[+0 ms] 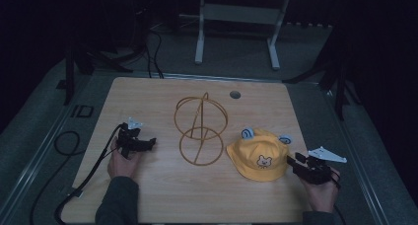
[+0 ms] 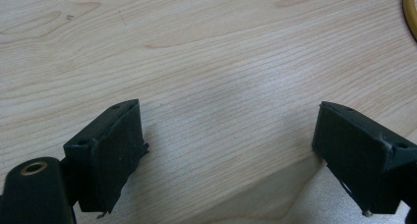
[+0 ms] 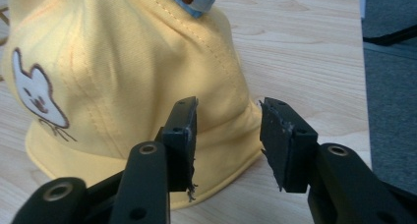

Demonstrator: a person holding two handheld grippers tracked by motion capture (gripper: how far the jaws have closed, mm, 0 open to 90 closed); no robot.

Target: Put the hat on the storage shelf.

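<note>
1. Jaws of the left gripper [image 2: 228,155] stand wide apart with nothing between them; in the left gripper view they hover over bare pale wood grain.
2. Jaws of the right gripper [image 3: 228,140] are parted by a narrower gap and hold nothing; in the right gripper view the brim edge of the yellow hat [image 3: 128,81] shows through and behind that gap, and I cannot tell whether a jaw touches the fabric.
3. In the high view the left gripper [image 1: 150,143] is held by the left hand [image 1: 121,161] at the left side of the tabletop [image 1: 148,94], pointing right toward the wire stand [image 1: 200,129] but apart from it.
4. The right gripper [image 1: 290,160] is held by the right hand [image 1: 323,190] near the tabletop's right edge, its tips just beside the hat's right brim.
5. The yellow hat [image 1: 259,156] lies crown up on the tabletop, right of centre, just beside the wire stand's lower ring. It bears a small white bear figure on the front and two blue ears [image 1: 247,133] on top.
6. The wire stand is golden, made of rings and a slanted rod, standing at the tabletop's middle.
7. A black cable [image 1: 88,173] trails from the left gripper off the tabletop's left edge.
</note>
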